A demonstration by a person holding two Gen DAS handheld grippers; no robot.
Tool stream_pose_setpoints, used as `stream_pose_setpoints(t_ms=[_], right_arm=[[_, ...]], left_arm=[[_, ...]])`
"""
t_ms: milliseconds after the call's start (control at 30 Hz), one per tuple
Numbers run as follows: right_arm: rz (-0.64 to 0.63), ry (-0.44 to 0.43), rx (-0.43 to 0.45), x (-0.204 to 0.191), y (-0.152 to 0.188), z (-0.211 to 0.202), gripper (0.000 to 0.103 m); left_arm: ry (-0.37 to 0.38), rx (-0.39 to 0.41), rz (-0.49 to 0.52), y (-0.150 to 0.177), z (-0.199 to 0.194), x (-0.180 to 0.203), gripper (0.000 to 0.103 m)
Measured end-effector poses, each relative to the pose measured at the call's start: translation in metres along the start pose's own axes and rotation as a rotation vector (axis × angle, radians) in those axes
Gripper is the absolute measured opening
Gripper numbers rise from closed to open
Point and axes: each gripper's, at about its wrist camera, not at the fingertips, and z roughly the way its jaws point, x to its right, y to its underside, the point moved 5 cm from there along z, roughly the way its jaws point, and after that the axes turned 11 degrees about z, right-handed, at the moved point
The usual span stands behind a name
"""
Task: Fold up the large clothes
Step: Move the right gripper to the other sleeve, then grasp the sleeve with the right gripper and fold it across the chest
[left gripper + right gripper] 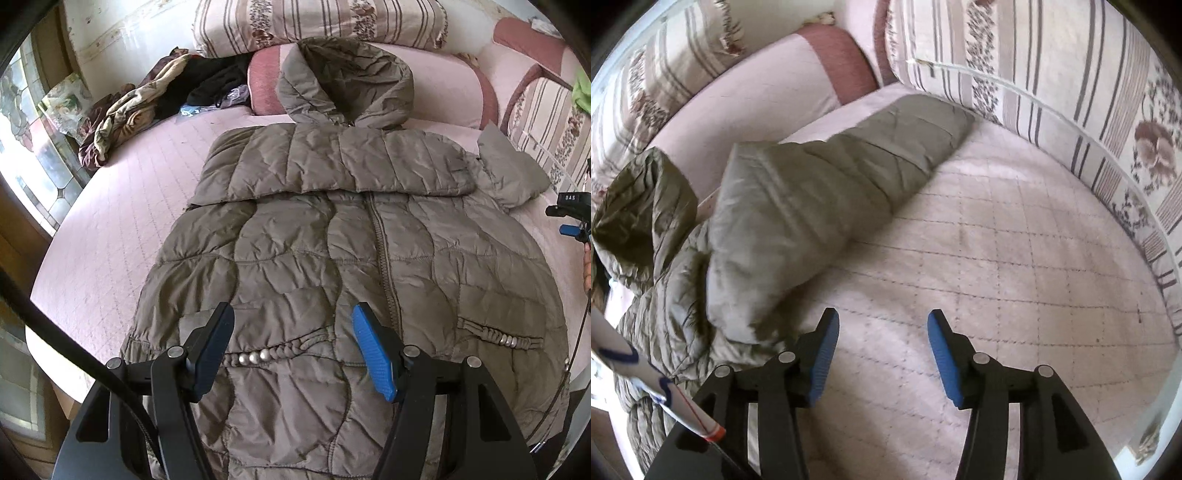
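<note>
Olive puffer jacket (332, 240) covers the bed (122, 206); crumpled clothes (147, 103) beside; both fingers parted, empty.

right hand-held gripper (882, 354): jaws apart, nothing between | over pink bedspread (1015, 258) | jacket sleeve (812, 199) lies left

One jacket (332, 258), two tools (291, 347).
</note>
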Motion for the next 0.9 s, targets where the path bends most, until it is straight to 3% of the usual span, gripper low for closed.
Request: stream_pose_setpoints(t_ms=[233,567,900], right_arm=[[0.126,-0.102,-0.063,0.015,-0.02,0.037,0.054],[0.354,-0.192,-0.069,0.042,-0.078,0.076,0.066],[0.402,-0.246,-0.034,0.045,-0.124,0.101,0.068]], left_arm=[[0.002,-0.029,0.014,-0.002,0.01,0.012,0.066],[0.016,-0.098,-0.129,0.027,0.029,0.011,0.066],[-0.009,-0.118,-0.125,0.039,0.021,0.02,0.066]])
